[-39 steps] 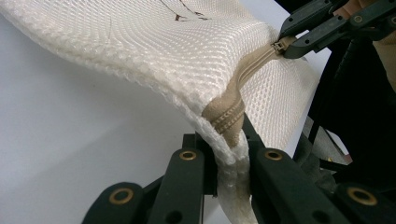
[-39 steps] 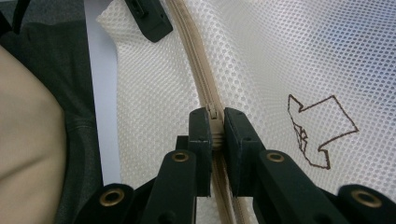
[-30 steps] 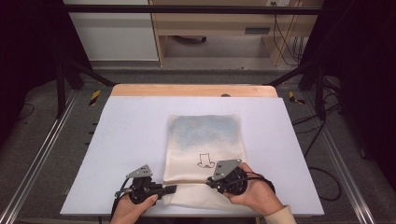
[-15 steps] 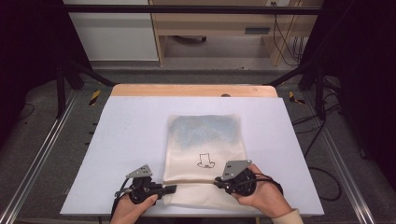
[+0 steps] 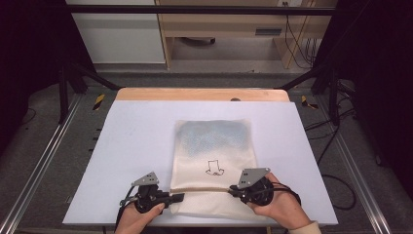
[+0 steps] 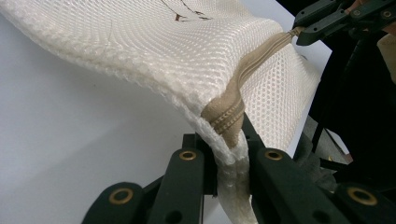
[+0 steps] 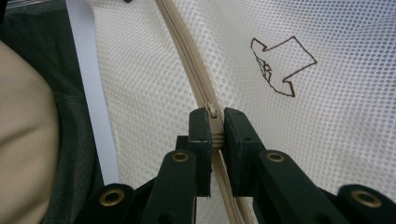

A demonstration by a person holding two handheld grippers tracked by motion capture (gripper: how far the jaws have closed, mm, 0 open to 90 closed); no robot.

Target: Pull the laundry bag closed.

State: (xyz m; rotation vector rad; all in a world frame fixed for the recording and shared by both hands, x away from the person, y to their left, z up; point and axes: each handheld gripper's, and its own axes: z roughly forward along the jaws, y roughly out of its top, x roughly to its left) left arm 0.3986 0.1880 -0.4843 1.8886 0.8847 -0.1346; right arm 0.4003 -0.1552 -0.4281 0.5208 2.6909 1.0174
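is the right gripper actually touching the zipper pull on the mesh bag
Touching. The right gripper view shows the right gripper with both jaws pressed against the zipper pull of the mesh bag.

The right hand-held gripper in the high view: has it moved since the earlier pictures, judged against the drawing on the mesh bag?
Yes. The right hand-held gripper has slid rightward along the zipper, away from the drawing on the mesh bag.

The right hand-held gripper, clamped on the zipper pull, has slid rightward along the mesh bag.
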